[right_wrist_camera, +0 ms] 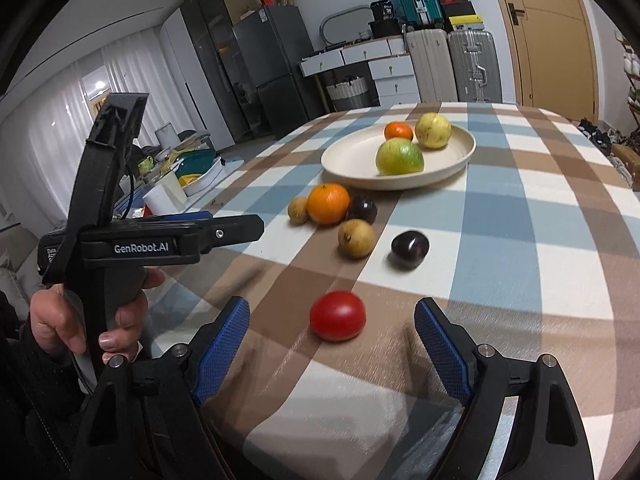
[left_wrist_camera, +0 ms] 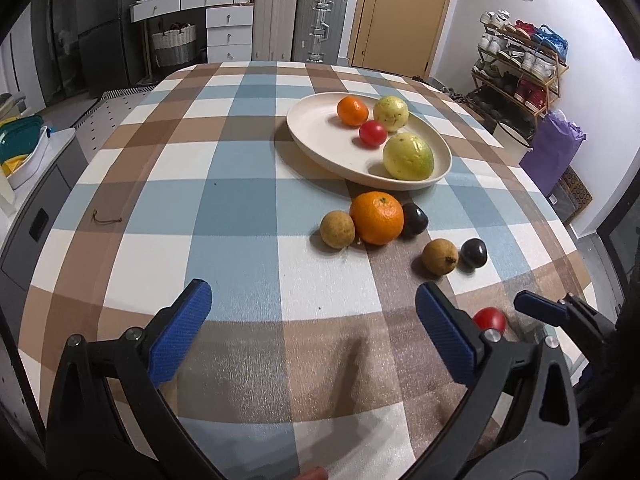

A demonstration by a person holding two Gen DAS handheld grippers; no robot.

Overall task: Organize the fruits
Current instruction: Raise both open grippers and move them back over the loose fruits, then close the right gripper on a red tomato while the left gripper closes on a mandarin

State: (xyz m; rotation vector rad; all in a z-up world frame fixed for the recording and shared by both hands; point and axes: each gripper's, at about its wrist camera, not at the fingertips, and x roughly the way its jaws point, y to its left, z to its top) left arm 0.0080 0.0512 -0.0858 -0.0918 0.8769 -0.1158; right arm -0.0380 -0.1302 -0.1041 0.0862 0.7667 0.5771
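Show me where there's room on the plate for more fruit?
The plate is bare on its left half, beside the small orange and tomato. Its right side is crowded with two guavas. The cloth left of the plate is bare too.

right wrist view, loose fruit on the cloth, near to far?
Red tomato → dark plum → tan round fruit → second dark plum → large orange, just short of the plate.
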